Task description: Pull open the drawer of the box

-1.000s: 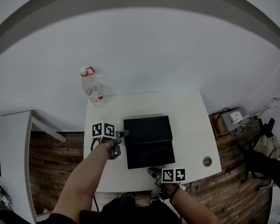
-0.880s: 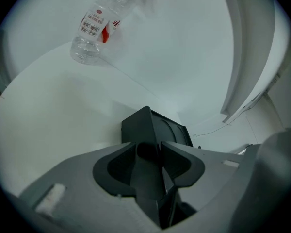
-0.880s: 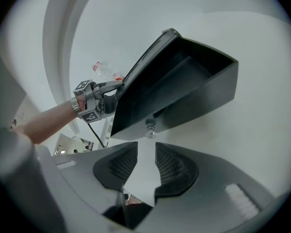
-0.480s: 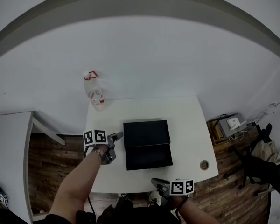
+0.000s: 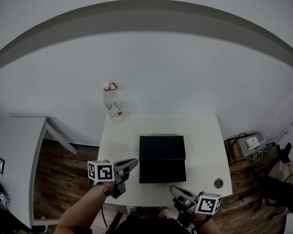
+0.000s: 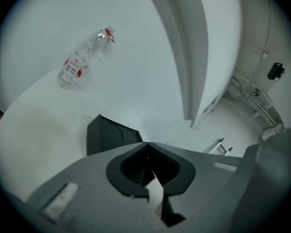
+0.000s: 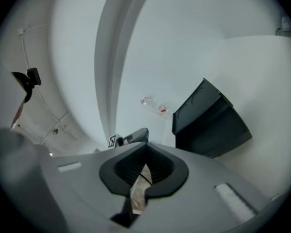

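Box (image 5: 162, 159) just beside left hand-held gripper (image 5: 131, 164) (apart)

Our grey left claw (image 5: 131, 164) and right claw (image 5: 175, 191) each carry a white cube (image 5: 100, 171) of black square markers; a bracelet (image 5: 104, 188) circles our left wrist.

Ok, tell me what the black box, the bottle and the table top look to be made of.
Black box: matte black, no glare, crisp edges; probably stiff card or plastic, cannot tell which.
Bottle: clear thin plastic, see-through body, red at the cap and label.
Table top: smooth plain white, no grain; likely laminate or painted board.
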The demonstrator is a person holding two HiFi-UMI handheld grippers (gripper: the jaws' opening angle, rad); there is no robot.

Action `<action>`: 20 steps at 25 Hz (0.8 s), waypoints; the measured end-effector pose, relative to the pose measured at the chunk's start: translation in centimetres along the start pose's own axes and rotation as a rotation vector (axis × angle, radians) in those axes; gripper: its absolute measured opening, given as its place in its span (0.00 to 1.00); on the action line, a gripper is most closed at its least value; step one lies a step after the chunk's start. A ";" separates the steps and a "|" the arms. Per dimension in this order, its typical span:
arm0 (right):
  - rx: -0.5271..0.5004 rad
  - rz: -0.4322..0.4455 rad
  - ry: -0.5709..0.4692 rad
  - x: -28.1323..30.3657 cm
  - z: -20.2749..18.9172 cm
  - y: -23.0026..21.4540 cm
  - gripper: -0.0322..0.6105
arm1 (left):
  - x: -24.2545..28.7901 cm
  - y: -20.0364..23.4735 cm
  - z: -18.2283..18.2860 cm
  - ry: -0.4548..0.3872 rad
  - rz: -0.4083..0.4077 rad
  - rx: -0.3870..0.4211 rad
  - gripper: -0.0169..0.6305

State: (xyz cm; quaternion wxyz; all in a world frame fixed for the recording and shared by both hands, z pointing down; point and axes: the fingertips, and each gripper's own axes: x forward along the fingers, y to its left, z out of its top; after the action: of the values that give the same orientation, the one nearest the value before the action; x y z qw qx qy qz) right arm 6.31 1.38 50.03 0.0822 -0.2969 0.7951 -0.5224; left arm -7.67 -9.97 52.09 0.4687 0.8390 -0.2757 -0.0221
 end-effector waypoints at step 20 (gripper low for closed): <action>-0.114 0.115 0.027 -2.3 -0.4 5.3 0.06 | 1.6 -10.9 -10.6 0.048 -0.232 -0.080 0.03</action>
State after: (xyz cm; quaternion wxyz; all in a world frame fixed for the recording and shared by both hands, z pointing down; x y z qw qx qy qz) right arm 5.89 4.47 45.14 0.0843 -0.2478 0.8404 -0.4745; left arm 1.61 1.94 49.66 0.5025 0.8462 -0.1643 -0.0671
